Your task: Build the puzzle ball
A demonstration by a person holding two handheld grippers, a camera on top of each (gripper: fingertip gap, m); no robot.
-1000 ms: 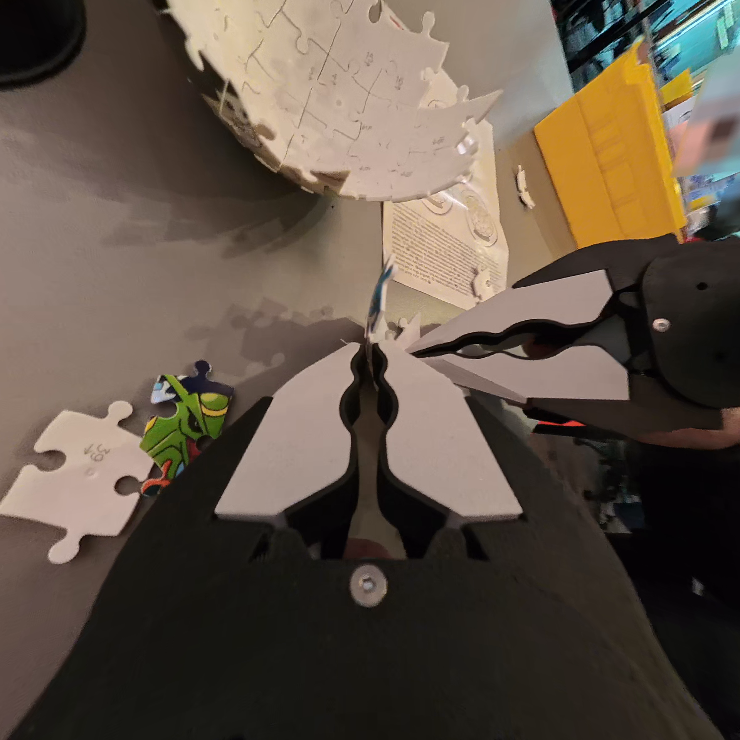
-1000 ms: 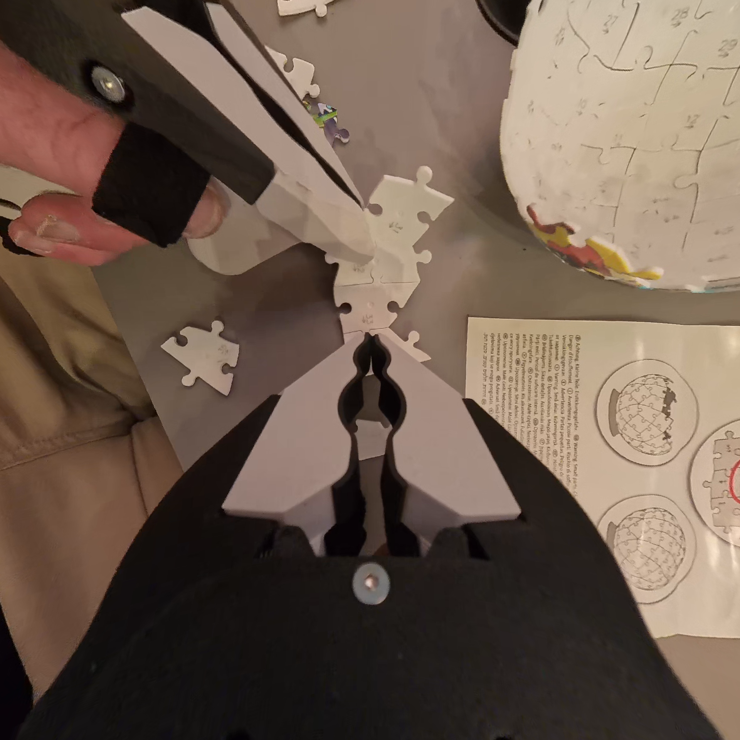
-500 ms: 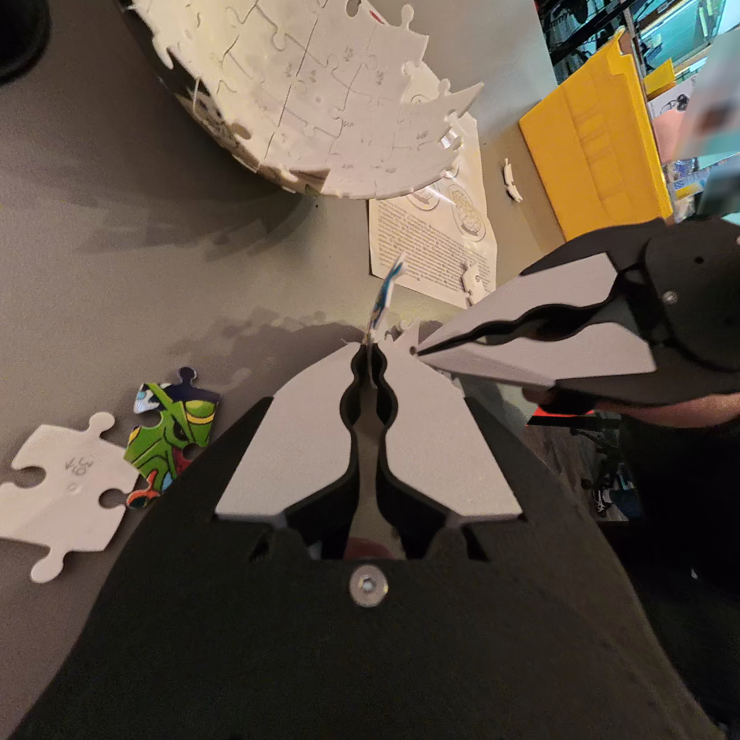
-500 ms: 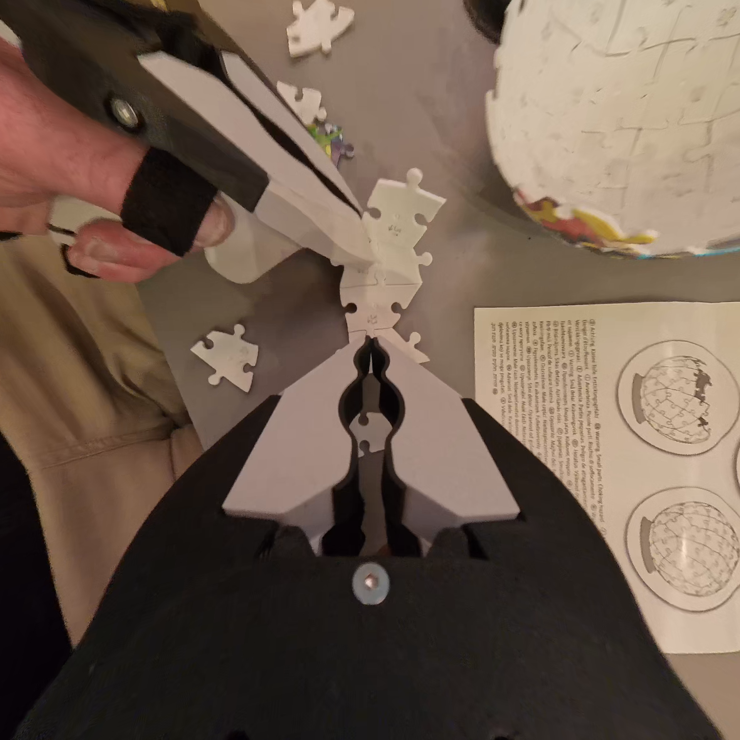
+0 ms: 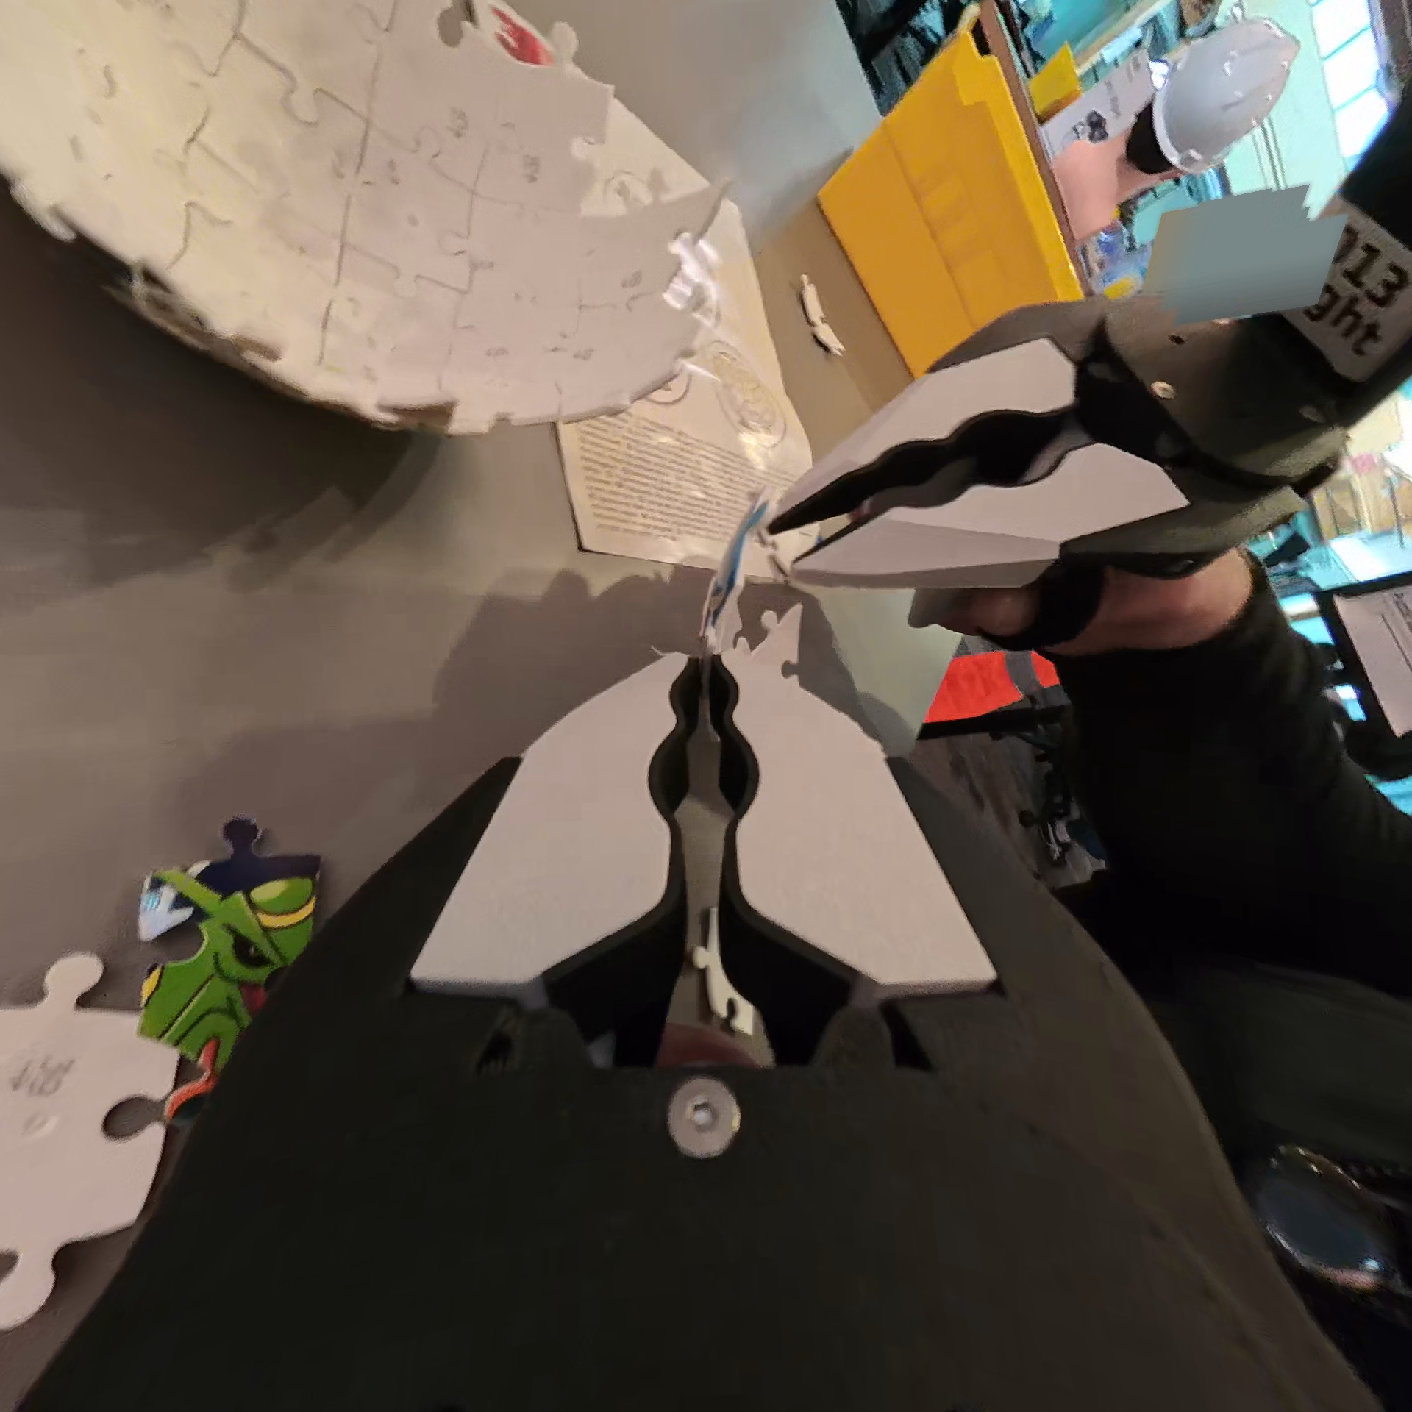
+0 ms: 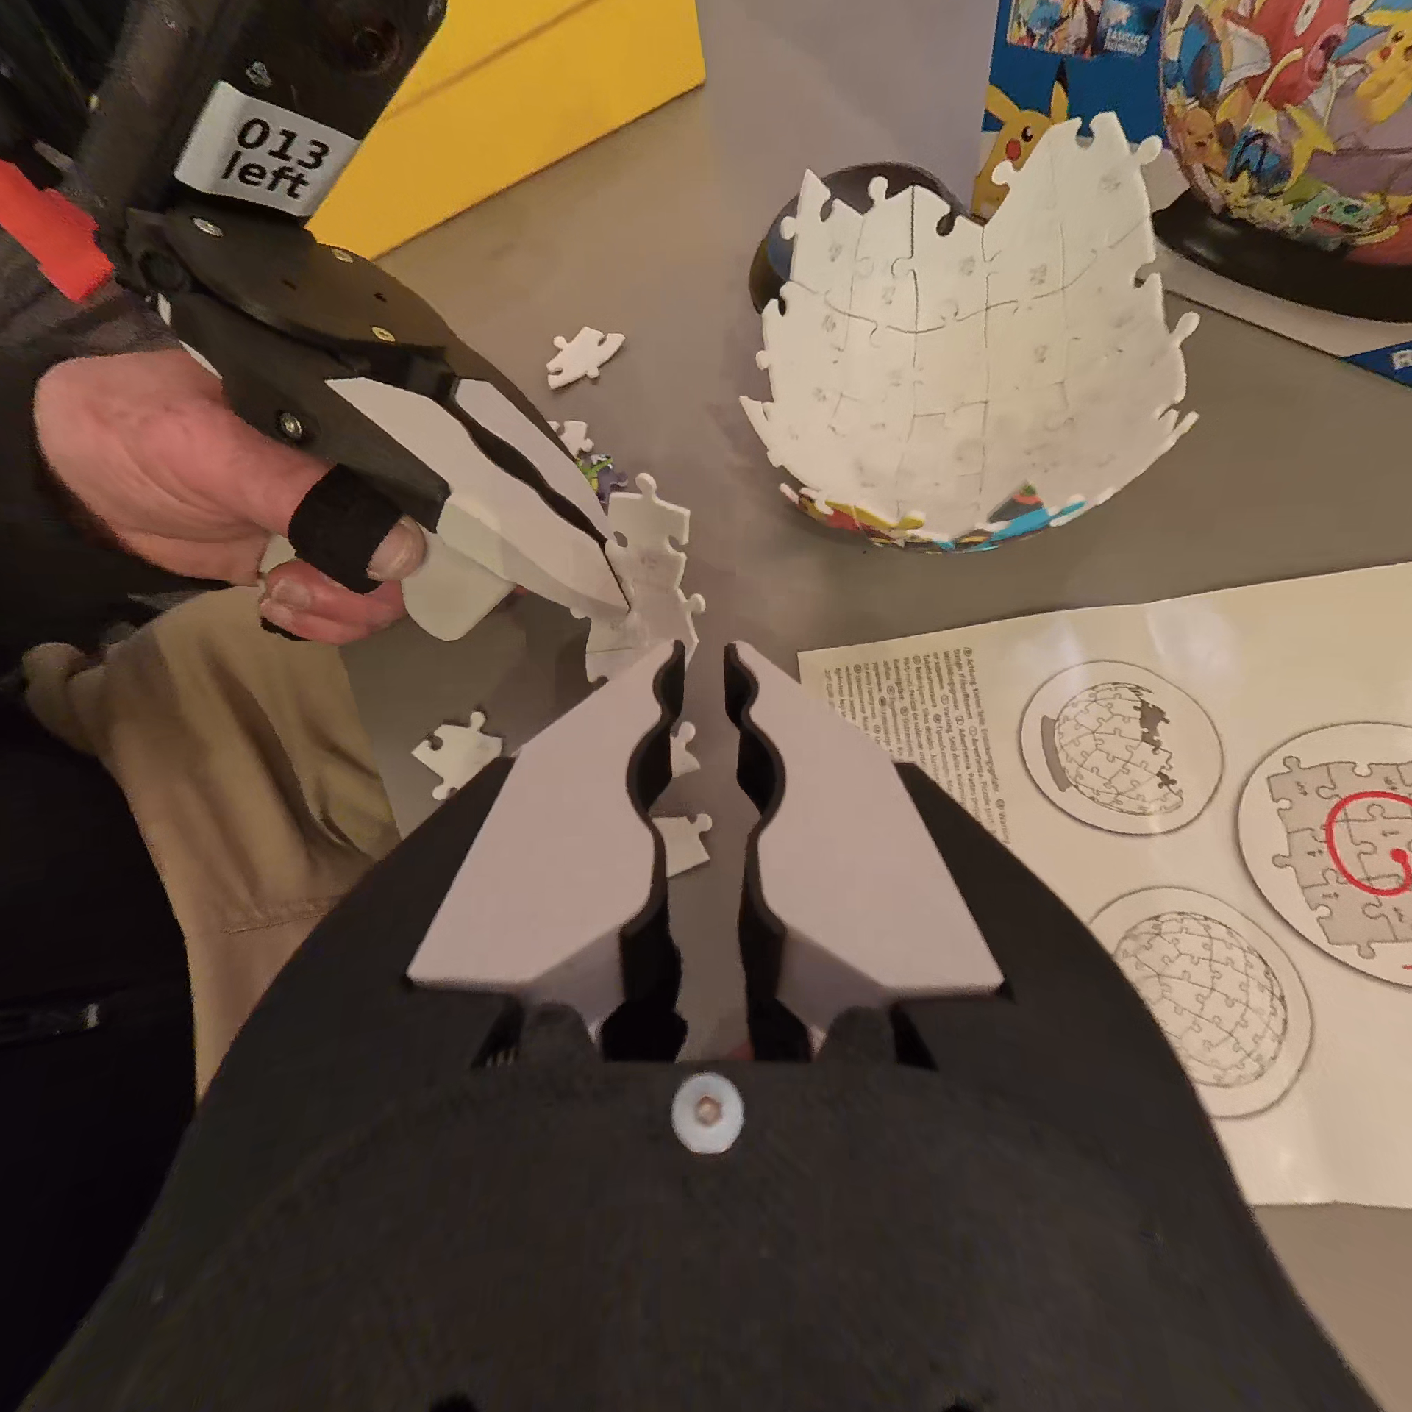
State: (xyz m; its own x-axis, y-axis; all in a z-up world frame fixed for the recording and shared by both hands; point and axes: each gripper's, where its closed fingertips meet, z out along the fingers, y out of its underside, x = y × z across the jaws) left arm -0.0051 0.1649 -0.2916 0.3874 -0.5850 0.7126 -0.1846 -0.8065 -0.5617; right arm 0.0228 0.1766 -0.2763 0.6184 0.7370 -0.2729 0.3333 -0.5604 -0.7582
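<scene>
l gripper (image 6: pixel 623 603) clamped on joined puzzle strip (image 6: pixel 649 565), r gripper (image 6: pixel 699 657) slightly apart, holding nothing.
strip held up above grey table (image 6: pixel 688 229), white backs toward r cam; r tips sit just beside strip's lower end. half-built puzzle ball (image 6: pixel 970 367), open shell w/ white inside, sits on table behind + right of strip, apart from it. instruction sheet (image 6: pixel 1146 840) lies flat at right. loose pcs on table: white pc (image 6: pixel 584 355), green printed pc (image 5: pixel 229 955) near l gripper. yellow bin (image 5: pixel 947 206) at back.
</scene>
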